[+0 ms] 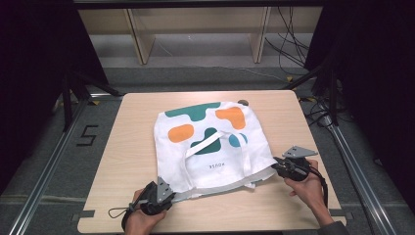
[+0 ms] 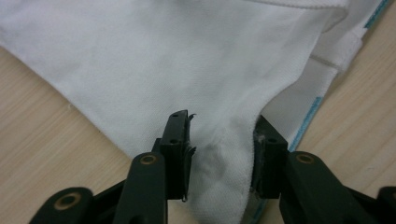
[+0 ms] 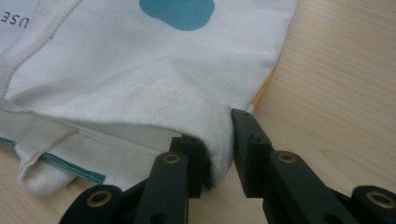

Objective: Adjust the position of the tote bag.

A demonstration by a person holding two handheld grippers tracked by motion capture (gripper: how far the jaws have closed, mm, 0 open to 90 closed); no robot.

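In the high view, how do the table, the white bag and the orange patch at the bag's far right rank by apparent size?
1. Table, largest.
2. White bag.
3. Orange patch, smallest.

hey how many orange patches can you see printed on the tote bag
2: one orange patch on the tote bag left of centre, another orange patch near its far right corner. Folded cloth may hide more.

We note white tote bag (image 1: 210, 147) with teal and orange blob pattern, small grey lettering near opening, white handle (image 1: 205, 143) across print. Teal stitching edges inner hem in both gripper views. We see pale wood-grain table (image 1: 132, 147). Left gripper (image 1: 164, 196) and right gripper (image 1: 286, 166): black bodies, brass-coloured rivets, black fingers (image 2: 176, 135), grey three-cornered plates. Floor (image 1: 58, 147) grey; black "5" mark (image 1: 87, 135).
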